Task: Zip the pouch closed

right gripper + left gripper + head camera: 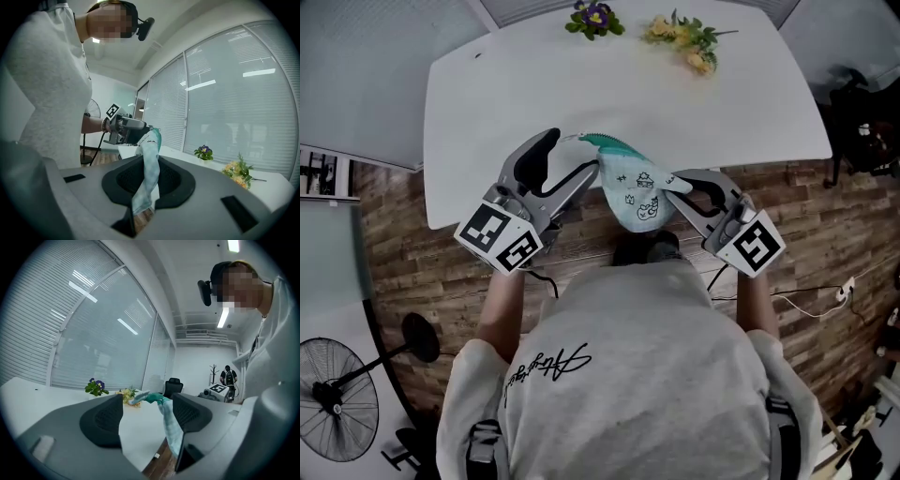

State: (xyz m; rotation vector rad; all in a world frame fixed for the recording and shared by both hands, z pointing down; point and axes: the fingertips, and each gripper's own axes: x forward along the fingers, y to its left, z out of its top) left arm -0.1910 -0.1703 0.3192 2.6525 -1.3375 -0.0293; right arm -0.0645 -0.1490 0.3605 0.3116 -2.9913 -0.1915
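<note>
Pouch (636, 192), pale with printed drawings, is held in the air over the near edge of the table (487, 112). Right gripper (680, 183) is clamped on its right end. Left gripper (578, 153) is released: jaws apart, with the teal zipper (605, 142) end between them. Flowers (594, 19) lie at the far edge.

Table (534, 84) in front of the person. At its far edge, left bunch (594, 19) and right bunch (684, 37) of flowers, side by side, a bit apart. At the near edge the pouch (636, 192) is up off the table, approx. over the edge, betw. the two grippers. L gripper (577, 152) is on its left, w/ the pouch's top betw. its spread jaws, close by one jaw. R gripper (680, 180) is on its right, jaws pinched on the pouch's end. Fan (337, 403) on the floor, behind-left of the person.
</note>
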